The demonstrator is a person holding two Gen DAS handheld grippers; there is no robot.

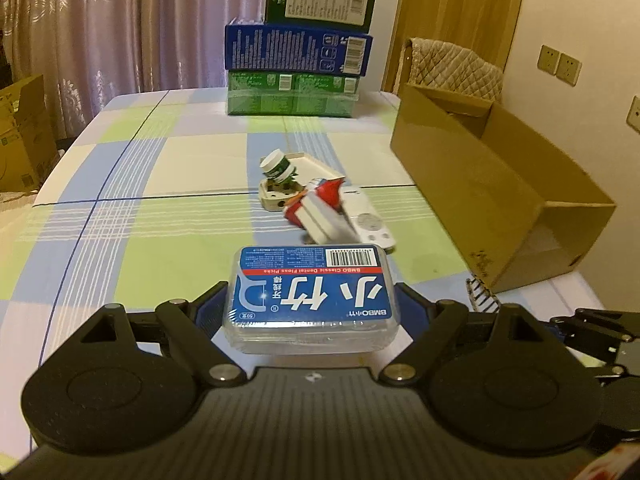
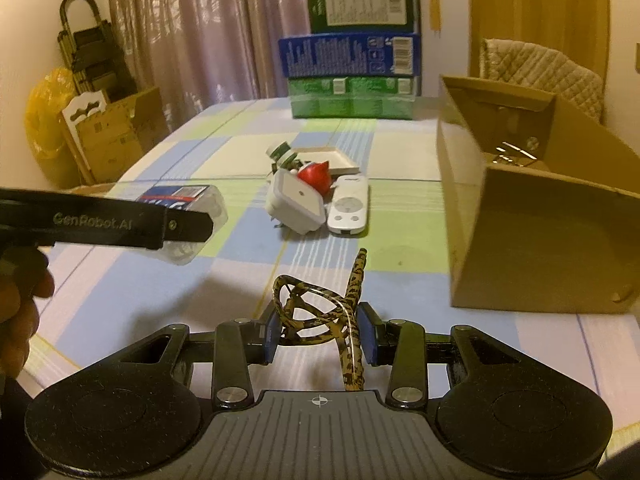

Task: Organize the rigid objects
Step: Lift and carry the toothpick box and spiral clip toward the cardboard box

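Left tongs (image 1: 312, 300) grip floss-pick box (image 1: 310, 296), right tongs (image 2: 320, 334) clamp leopard-print glasses (image 2: 320, 312); remote (image 2: 349, 210), adapter (image 2: 298, 200) etc. left on counter (image 1: 120, 220), cardboard box (image 2: 540, 220) nearby.

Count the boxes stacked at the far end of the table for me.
3. A green box on the table, a blue box on it, and a dark green box standing on top. Anything behind them is hidden.
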